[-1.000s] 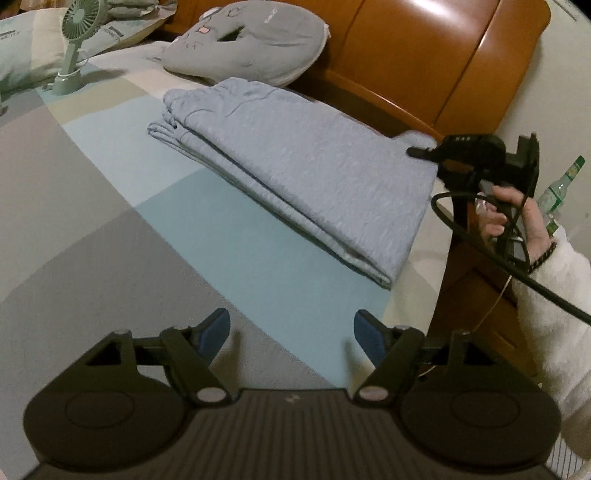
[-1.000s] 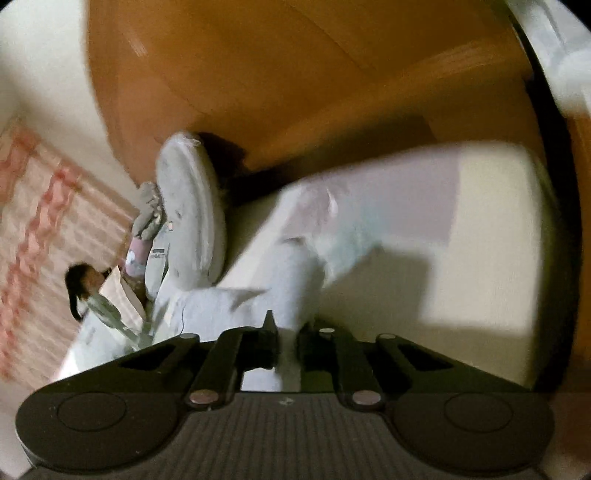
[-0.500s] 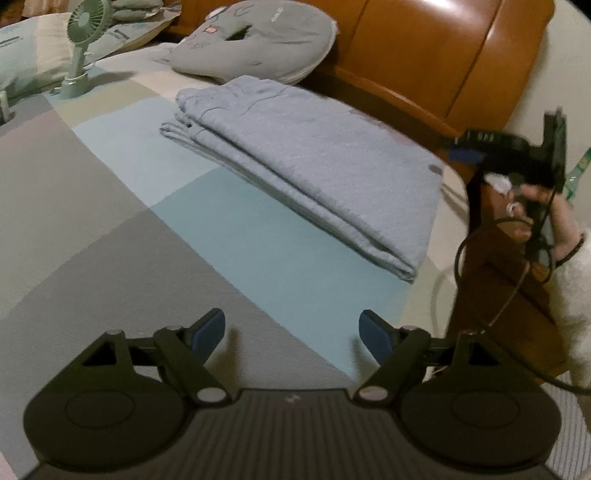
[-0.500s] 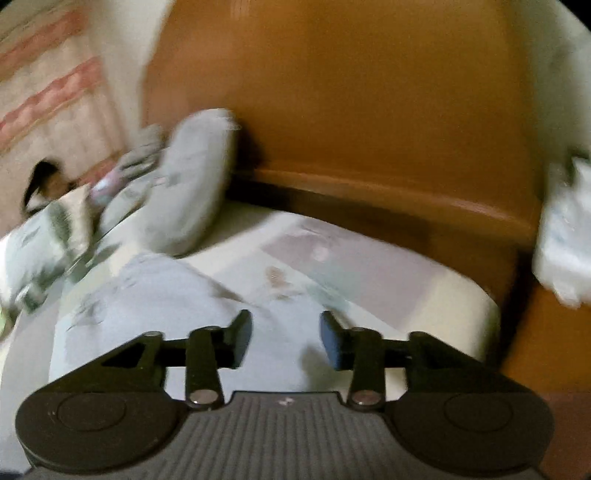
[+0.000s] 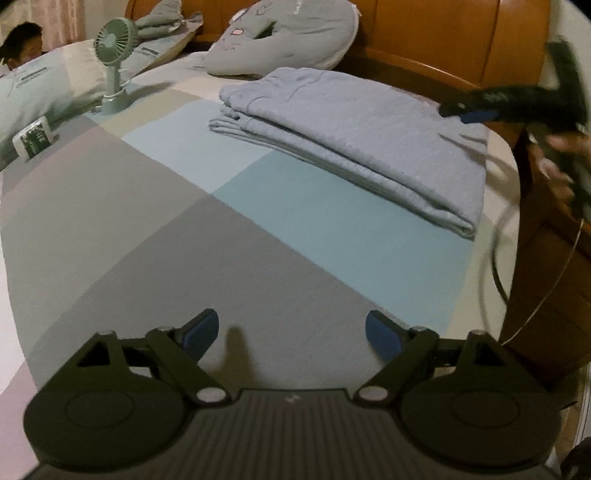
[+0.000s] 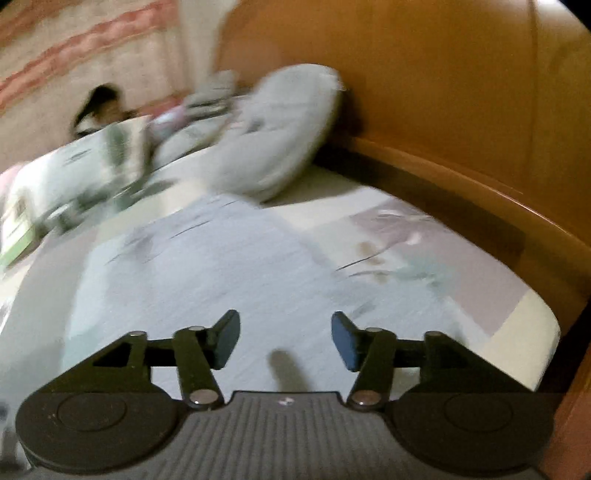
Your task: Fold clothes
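Note:
A light blue garment lies folded in a flat stack on the bed, near the wooden footboard. My left gripper is open and empty, low over the grey part of the sheet, well short of the garment. My right gripper is open and empty, just above the garment. It also shows, blurred, in the left wrist view over the garment's far right corner.
The bedsheet has grey and blue squares. A grey cushion leans on the wooden board. A small green fan, a pillow and a small packet lie at the left.
My right gripper opened, let go of the garment and swung level over it. The garment settled flat. My left gripper drew back slightly and stayed open.

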